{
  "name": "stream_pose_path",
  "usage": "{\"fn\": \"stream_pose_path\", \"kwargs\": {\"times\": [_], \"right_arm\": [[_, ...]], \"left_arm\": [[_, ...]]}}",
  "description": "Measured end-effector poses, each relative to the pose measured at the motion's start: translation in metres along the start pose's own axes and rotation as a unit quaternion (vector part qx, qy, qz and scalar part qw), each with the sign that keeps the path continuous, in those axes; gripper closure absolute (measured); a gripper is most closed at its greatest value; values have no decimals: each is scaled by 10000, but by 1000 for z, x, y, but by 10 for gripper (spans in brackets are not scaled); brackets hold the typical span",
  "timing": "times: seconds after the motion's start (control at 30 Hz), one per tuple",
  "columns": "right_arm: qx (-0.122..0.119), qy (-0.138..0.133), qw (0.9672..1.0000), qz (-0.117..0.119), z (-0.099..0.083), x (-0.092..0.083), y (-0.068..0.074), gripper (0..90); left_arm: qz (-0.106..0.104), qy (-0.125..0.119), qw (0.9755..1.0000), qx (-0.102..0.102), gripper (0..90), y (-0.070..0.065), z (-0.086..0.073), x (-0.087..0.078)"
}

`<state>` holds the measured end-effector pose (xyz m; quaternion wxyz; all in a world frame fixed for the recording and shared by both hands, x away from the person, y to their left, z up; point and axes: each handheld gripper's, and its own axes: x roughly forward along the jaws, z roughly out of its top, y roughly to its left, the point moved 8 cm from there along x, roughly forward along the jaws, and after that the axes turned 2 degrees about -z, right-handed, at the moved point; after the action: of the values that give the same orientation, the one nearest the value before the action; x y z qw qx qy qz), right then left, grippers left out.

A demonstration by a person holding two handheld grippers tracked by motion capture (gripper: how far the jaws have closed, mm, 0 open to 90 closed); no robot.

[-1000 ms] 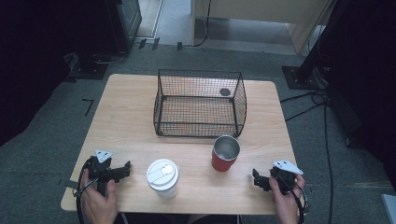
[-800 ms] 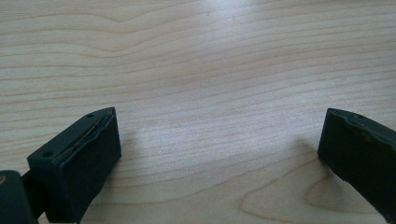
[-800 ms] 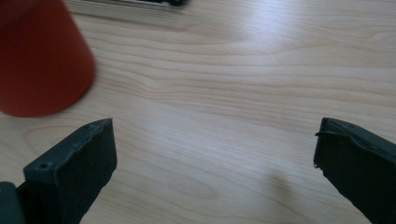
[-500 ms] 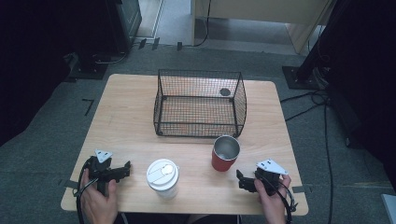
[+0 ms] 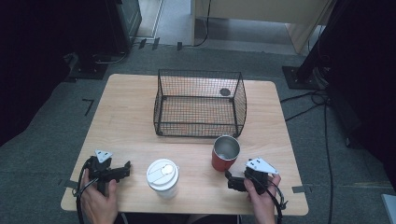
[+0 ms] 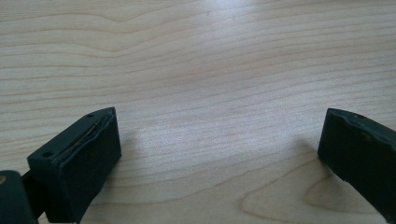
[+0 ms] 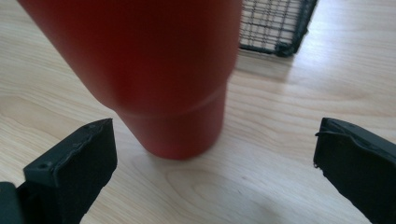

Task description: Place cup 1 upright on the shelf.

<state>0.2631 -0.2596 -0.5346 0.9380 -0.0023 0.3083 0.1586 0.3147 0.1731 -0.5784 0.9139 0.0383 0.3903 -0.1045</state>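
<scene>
While both claws gape, the right claw nears the empty red cup.

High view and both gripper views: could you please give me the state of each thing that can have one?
Red tumbler: upright, open-topped, not gripped.
White cup: upright, lid on.
Wire basket: upright, open-topped, a small dark round thing inside.
Left gripper: open, jaws wide over bare wood.
Right gripper: open, jaws wide, facing the tumbler's base, not touching.
</scene>
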Motion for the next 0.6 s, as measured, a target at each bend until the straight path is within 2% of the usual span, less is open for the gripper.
{"fn": "stream_pose_path", "kwargs": {"times": [0.3, 0.6], "right_arm": [[27, -111, 9998, 149, 12, 4, 12, 0], [116, -203, 9996, 169, 23, 10, 20, 0]], "left_arm": [[2, -1, 10000, -2, 0, 0, 0, 0], [2, -1, 10000, -2, 0, 0, 0, 0]]}}
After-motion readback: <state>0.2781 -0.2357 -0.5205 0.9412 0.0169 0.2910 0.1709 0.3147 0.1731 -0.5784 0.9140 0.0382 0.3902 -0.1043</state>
